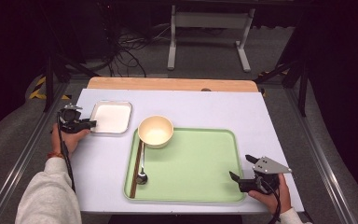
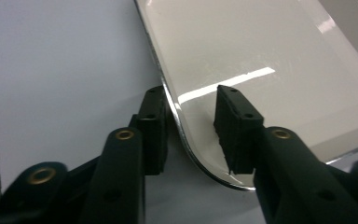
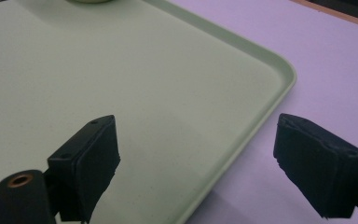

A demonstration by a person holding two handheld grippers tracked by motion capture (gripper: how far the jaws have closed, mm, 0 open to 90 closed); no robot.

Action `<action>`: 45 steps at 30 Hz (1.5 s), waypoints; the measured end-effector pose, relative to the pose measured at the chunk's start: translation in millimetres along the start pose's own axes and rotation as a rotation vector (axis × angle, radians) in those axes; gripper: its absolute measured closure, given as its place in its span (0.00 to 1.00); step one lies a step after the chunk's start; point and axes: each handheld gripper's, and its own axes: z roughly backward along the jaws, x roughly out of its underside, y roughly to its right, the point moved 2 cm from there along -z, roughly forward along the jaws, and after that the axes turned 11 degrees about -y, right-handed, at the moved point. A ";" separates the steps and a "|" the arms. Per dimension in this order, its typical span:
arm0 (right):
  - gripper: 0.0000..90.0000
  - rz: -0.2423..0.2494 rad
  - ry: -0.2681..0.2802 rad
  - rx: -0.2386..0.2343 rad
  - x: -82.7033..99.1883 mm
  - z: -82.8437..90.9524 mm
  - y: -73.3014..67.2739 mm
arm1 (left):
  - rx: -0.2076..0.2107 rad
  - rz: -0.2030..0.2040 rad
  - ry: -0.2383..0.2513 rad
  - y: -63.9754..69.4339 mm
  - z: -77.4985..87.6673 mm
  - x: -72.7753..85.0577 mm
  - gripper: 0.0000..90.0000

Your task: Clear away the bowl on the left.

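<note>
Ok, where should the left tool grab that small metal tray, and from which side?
Best on the raised rim of the metal tray at its left edge, coming in level from the left. The tray lies flat, so only the thin lip offers a pinch; the left tool already straddles it near a corner.

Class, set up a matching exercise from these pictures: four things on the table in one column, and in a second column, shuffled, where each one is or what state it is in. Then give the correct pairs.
Column one:
1. metal tray
2. bowl
3. chopsticks
4. right hand-held gripper

Column two:
A. lying along the green tray's left edge, beside the spoon
B. jaws wide open over the green tray's right edge
C. its rim sits between the left hand-held gripper's jaws
D. standing at the green tray's far left corner

Pairs: 1-C, 2-D, 3-A, 4-B
</note>
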 end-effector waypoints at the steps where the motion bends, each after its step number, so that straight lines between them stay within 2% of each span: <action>1: 0.16 0.007 -0.006 0.004 -0.1 0.3 -0.9 | -0.013 -0.002 0.001 -0.2 0.4 0.0 0.82; 3: 0.16 0.023 -0.008 0.012 -0.5 1.7 -2.4 | -0.046 -0.021 0.001 1.4 1.0 -0.1 0.88; 5: 0.16 0.025 -0.003 0.011 -0.7 2.7 -3.0 | -0.043 -0.019 0.006 1.8 0.6 -0.1 0.89; 8: 0.16 0.022 -0.007 0.011 0.2 2.4 -3.0 | -0.026 -0.001 0.028 0.9 1.0 1.8 0.91; 9: 0.16 0.022 -0.006 0.010 0.5 2.2 -2.6 | -0.014 0.013 0.061 0.5 3.2 2.8 0.93; 12: 0.16 0.018 -0.003 0.014 0.9 1.7 -1.5 | 0.028 0.039 0.116 -0.6 11.0 5.4 0.97; 15: 0.16 0.017 -0.004 0.014 1.5 1.4 -1.2 | 0.037 0.040 0.132 -0.4 15.2 7.1 0.98; 16: 0.16 0.018 -0.004 0.015 1.6 1.5 -1.2 | 0.050 0.060 0.145 -0.1 16.8 8.1 0.98; 18: 0.16 0.020 0.000 0.016 1.0 2.2 -1.6 | 0.076 0.065 0.169 -1.0 19.5 9.1 0.99; 20: 0.16 0.022 -0.001 0.016 0.7 2.4 -2.1 | 0.085 0.049 0.152 0.0 19.3 10.1 0.99; 25: 0.16 0.020 -0.007 0.010 1.2 0.8 -1.5 | 0.040 -0.016 0.084 3.5 11.9 10.4 0.98; 29: 0.16 0.017 -0.012 0.013 2.0 0.7 -0.5 | 0.030 -0.052 0.075 4.2 11.6 8.4 0.97; 31: 0.16 0.016 -0.013 0.014 2.1 0.3 -0.1 | 0.035 -0.081 0.043 4.3 10.7 7.1 0.96; 34: 0.16 0.010 -0.016 0.012 1.8 -1.2 0.3 | 0.011 -0.130 -0.003 6.0 6.0 4.2 0.92; 35: 0.16 0.011 -0.019 0.012 1.8 -1.9 0.2 | 0.020 -0.137 -0.008 6.0 4.0 3.1 0.90; 36: 0.16 0.011 -0.022 0.009 1.9 -2.4 -0.1 | 0.047 -0.128 -0.013 6.6 1.3 1.8 0.87; 40: 0.16 0.010 -0.033 0.008 2.2 -4.2 -0.5 | 0.074 -0.125 -0.010 7.9 -2.9 -2.2 0.79; 42: 0.16 0.006 -0.038 0.005 2.8 -5.2 -0.2 | 0.087 -0.114 0.001 10.5 -6.0 -3.7 0.70; 43: 0.16 0.004 -0.041 0.005 3.2 -5.5 0.1 | 0.079 -0.102 0.007 11.3 -6.5 -4.0 0.69; 45: 0.16 0.002 -0.041 0.002 3.7 -5.0 0.0 | 0.078 -0.062 0.024 9.3 -6.8 -2.2 0.77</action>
